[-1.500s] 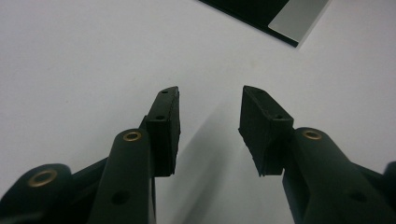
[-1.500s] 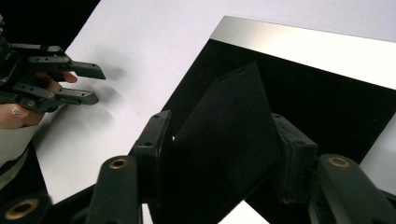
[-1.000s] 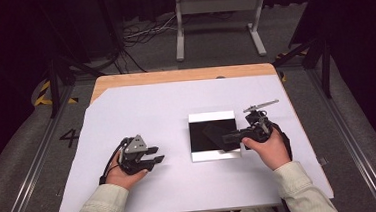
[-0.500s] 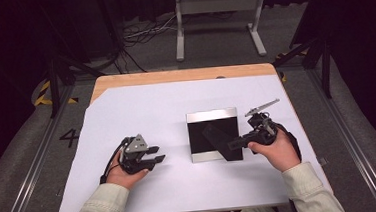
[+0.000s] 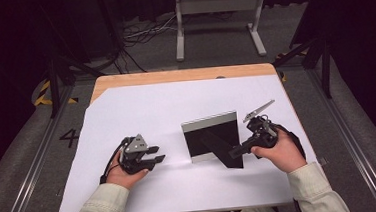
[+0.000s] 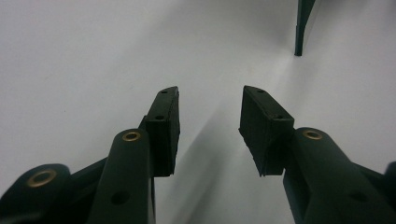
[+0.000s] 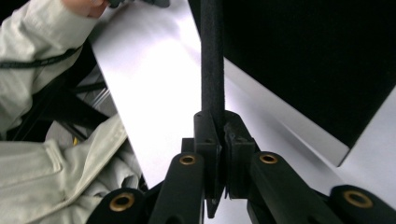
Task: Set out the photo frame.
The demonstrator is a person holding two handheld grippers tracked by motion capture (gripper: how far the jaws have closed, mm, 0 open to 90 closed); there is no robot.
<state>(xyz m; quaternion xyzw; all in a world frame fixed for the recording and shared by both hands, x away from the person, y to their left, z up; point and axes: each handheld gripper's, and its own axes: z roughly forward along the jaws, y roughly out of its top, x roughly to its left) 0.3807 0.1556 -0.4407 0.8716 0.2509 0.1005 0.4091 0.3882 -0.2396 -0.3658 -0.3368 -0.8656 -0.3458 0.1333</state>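
Black photo frame (image 5: 211,140) with pale border stands propped; my right hand-held gripper (image 7: 218,135), just closing, clamps its stand (image 7: 212,56); left hand-held gripper (image 6: 210,126) gapes.

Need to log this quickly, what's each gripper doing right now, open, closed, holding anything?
Left gripper: open, nothing between its jaws, resting on the white table.
Right gripper: jaws have just been closing, now shut on the black stand flap of the picture frame.

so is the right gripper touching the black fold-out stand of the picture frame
Touching: in the right gripper view, the right gripper has just closed its pads on the flat black stand.
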